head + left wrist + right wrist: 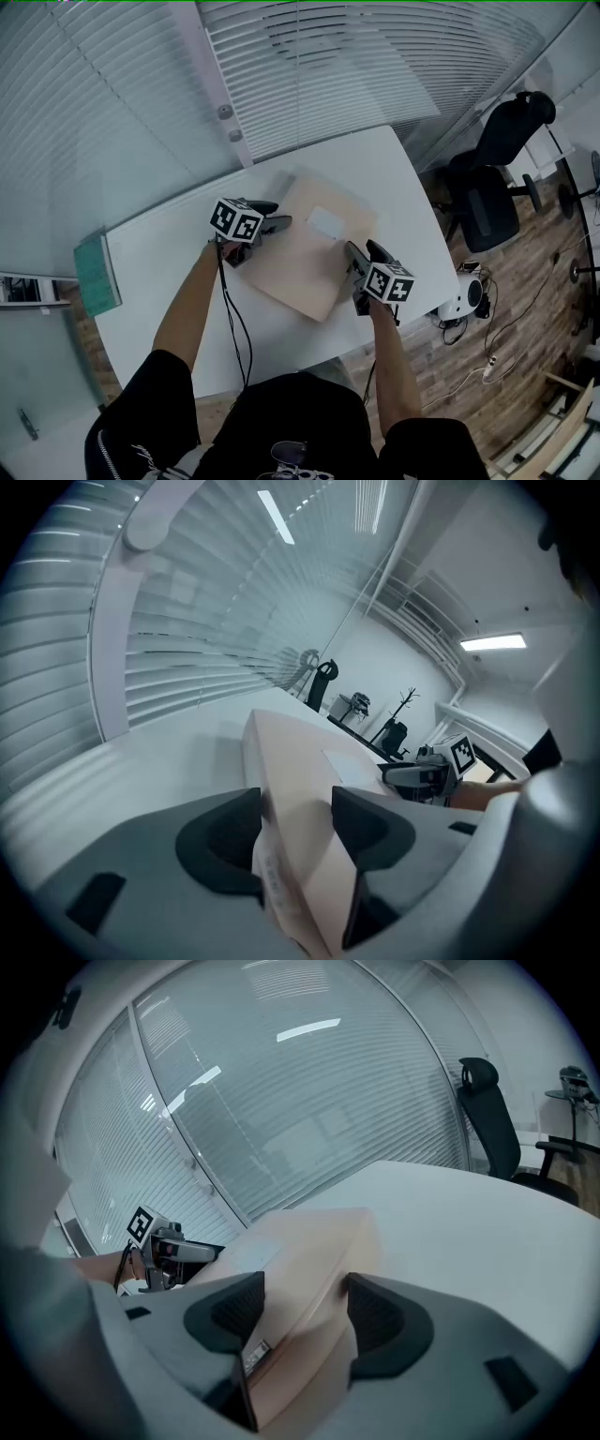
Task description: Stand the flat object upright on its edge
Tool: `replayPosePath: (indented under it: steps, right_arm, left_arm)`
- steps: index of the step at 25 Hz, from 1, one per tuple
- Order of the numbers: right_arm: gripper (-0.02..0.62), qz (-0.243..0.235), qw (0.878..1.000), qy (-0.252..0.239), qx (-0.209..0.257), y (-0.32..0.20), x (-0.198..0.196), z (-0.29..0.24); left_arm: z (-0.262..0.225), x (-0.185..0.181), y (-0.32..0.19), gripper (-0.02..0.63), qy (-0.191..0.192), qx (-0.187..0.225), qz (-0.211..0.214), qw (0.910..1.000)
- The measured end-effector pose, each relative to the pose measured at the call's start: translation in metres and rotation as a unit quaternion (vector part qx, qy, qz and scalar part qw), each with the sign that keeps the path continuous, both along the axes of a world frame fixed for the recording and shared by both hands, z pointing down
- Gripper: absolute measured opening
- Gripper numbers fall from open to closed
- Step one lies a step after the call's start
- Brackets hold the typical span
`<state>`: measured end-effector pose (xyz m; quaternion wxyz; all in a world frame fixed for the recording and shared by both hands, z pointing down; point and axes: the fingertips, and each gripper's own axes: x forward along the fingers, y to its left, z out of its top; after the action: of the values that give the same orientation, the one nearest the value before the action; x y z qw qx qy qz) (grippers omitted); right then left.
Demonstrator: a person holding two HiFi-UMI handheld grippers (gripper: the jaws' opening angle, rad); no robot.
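Tan flat cardboard box (300, 258) lay on the white table (159, 272) in the middle of the frame, with one gripper at each side.
At the box's upper left edge the left gripper (281, 225) had its jaws wide apart, the edge between them but not squeezed. At the right edge the right gripper (354, 258) had its jaws closed on the box's rim. A white label (325, 222) sat on the top face.
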<state>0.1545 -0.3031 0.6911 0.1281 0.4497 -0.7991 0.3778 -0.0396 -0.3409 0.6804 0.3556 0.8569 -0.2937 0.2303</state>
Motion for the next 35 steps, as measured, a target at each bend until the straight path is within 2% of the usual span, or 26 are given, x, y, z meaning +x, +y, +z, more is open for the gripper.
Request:
replayPosePath:
  steps: [9, 23, 35]
  right_arm:
    - [0.276, -0.008, 0.999, 0.015, 0.031, -0.002, -0.005, -0.015]
    - [0.273, -0.014, 0.988, 0.048, 0.143, -0.003, -0.022, -0.095]
    - [0.230, -0.004, 0.971, 0.071, 0.230, 0.013, -0.030, -0.160]
  left_arm:
    - [-0.010, -0.004, 0.010, 0.234, -0.014, 0.014, -0.005, 0.9998]
    - [-0.084, -0.022, 0.023, 0.235, -0.024, 0.122, -0.023, 0.9920]
    - [-0.140, -0.037, 0.042, 0.207, -0.021, 0.205, -0.065, 0.9763]
